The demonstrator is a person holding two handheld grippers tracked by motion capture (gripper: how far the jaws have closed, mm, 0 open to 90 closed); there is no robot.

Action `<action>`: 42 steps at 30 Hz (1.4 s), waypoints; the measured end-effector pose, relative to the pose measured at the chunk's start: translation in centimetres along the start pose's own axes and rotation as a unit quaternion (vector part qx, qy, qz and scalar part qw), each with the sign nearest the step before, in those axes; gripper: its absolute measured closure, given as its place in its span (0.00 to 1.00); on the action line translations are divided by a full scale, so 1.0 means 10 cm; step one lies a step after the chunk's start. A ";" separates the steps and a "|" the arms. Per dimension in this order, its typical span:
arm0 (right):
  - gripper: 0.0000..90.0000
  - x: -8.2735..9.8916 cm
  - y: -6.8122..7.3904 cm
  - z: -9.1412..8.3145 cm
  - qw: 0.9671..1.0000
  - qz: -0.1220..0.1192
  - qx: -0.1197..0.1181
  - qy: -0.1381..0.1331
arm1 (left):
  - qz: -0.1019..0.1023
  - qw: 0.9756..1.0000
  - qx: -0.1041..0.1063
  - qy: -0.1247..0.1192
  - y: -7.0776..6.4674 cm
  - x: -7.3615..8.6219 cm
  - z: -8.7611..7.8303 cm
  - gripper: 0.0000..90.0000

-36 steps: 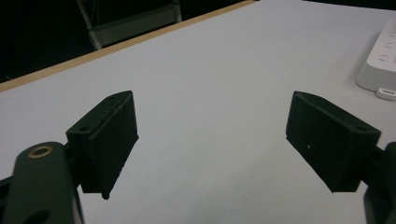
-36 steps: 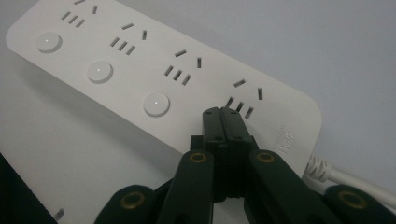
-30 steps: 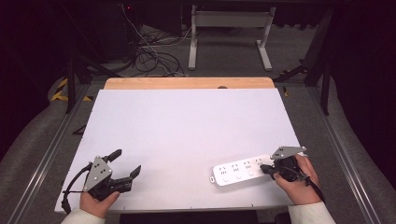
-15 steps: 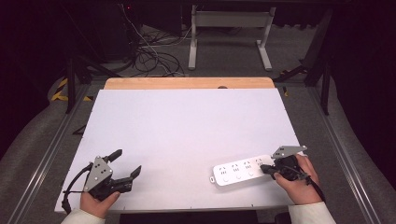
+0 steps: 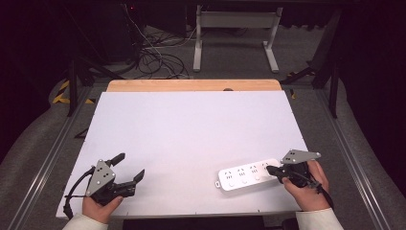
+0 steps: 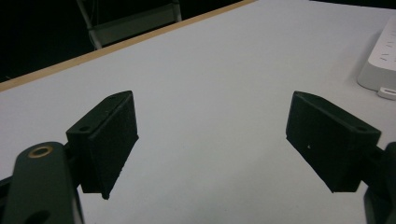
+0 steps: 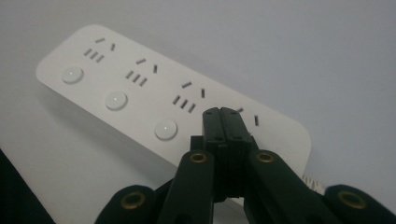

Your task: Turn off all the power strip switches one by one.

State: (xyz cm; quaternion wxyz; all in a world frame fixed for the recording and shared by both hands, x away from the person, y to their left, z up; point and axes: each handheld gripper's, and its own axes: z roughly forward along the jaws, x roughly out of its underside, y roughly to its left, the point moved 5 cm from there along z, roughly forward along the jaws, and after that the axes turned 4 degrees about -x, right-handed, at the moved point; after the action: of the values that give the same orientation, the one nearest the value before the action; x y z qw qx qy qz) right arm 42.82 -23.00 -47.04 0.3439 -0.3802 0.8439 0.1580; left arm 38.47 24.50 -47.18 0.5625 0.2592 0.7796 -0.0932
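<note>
High view: a white power strip (image 5: pixel 249 175) lies flat on the white table (image 5: pixel 191 129) near its front right edge, long side running left to right and sockets facing up. The right gripper (image 5: pixel 274 170), held in the person's right hand (image 5: pixel 306 189), sits at the strip's right end with its black tip over the last socket. Right gripper view looks along the two jaws, which are pressed flat against each other with nothing between them; their joined tip is over the strip's top face beside the fourth set of slots, though whether it actually touches the plastic cannot be told from this angle. Three round buttons (image 7: pixel 116 100) stand in a row along the strip's near edge. The left gripper (image 5: pixel 128 167) rests well apart near the front left corner of the table in the left hand (image 5: pixel 98 208), its jaws spread wide over bare tabletop. Left gripper view catches the strip's end at the far right edge.
</note>
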 end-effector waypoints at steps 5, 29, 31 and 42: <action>1.00 -0.03 0.05 -0.02 1.000 -0.004 -0.007 -0.014 | -0.003 1.000 -0.001 -0.001 -0.01 0.00 -0.01 0.19; 1.00 -0.15 0.23 0.19 0.999 -0.017 -0.051 -0.004 | -0.003 1.000 -0.001 -0.001 0.00 0.00 -0.01 0.19; 1.00 -0.14 0.23 0.20 0.999 -0.019 -0.049 0.001 | -0.001 1.000 0.000 0.000 0.00 0.00 -0.01 0.19; 1.00 -0.09 0.24 0.27 0.998 -0.021 -0.045 0.045 | 0.000 1.000 0.000 0.000 0.00 0.00 -0.01 0.19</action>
State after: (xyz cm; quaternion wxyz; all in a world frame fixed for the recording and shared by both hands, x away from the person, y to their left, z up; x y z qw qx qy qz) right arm 42.68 -19.52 -48.33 0.2910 -0.4197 0.8424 0.1717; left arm 38.37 24.51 -47.18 0.5626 0.2591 0.7795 -0.0936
